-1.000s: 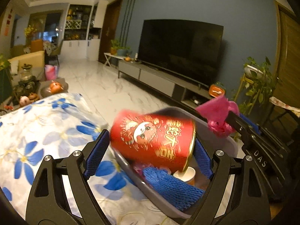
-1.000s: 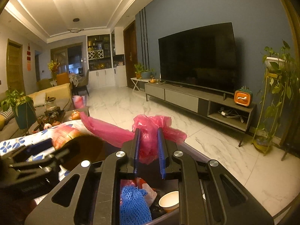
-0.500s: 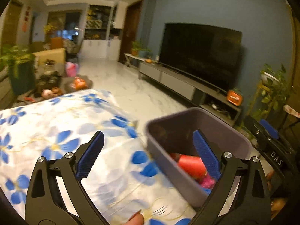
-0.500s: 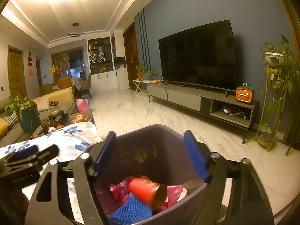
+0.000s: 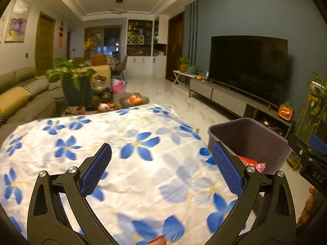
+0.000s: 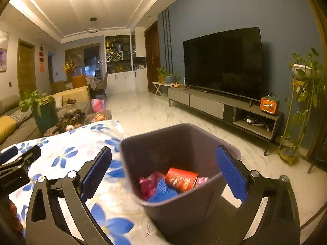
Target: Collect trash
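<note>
Both grippers' jaws spread wide with nothing between them, right's just opened, bin (image 6: 179, 208) at tablecloth (image 5: 130, 143) edge

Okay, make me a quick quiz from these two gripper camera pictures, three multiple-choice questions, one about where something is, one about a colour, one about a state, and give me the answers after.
1. Where is the red cup?
A. On the flowered cloth
B. Inside the grey bin
C. On the TV stand

2. What colour are the flowers on the tablecloth?
A. Blue
B. Red
C. Green

3. How do the right gripper's fingers stand?
A. Shut on the pink bag
B. Shut on nothing
C. Wide open, holding nothing

Answers:
1. B: the cup lies on its side in the grey bin among a pink bag and blue netting.
2. A: blue petals on a white cloth show in both views.
3. C: the blue pads stand far apart, having just been opening, with only the bin seen between them. The left gripper is open too.
</note>
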`<state>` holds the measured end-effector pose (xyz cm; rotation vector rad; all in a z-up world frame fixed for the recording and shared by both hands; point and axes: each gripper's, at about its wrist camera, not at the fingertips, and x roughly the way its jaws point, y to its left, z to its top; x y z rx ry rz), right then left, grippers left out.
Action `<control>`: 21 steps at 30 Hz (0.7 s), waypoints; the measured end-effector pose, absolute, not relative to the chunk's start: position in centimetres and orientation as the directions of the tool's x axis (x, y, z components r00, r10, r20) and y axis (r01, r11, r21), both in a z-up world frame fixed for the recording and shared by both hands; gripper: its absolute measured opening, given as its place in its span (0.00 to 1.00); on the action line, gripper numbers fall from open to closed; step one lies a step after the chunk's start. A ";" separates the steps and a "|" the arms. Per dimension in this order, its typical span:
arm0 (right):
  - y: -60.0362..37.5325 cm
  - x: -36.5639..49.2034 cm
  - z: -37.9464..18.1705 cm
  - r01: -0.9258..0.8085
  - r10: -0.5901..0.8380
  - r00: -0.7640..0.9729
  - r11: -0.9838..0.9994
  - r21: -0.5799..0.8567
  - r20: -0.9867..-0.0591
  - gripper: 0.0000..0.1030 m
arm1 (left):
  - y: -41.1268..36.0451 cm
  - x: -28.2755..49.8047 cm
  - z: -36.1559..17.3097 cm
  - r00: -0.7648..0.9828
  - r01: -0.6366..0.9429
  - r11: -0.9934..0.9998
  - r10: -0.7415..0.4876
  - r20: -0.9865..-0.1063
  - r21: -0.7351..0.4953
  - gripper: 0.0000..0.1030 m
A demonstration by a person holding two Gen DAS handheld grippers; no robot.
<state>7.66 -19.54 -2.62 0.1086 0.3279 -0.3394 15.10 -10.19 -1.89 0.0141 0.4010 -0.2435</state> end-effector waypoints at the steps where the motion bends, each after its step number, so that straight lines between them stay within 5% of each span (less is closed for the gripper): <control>1: -19.3 7.3 -2.5 0.338 -0.303 0.893 0.940 0.051 -0.333 0.95 | -9.8 14.4 -1.8 0.897 0.226 0.974 -0.218 -0.384 -0.026 0.94; 21: -11.6 -1.0 -2.0 0.355 -0.345 0.889 0.935 -0.024 -0.300 0.94 | -4.0 5.8 -1.9 0.893 0.207 0.976 -0.214 -0.395 -0.061 0.94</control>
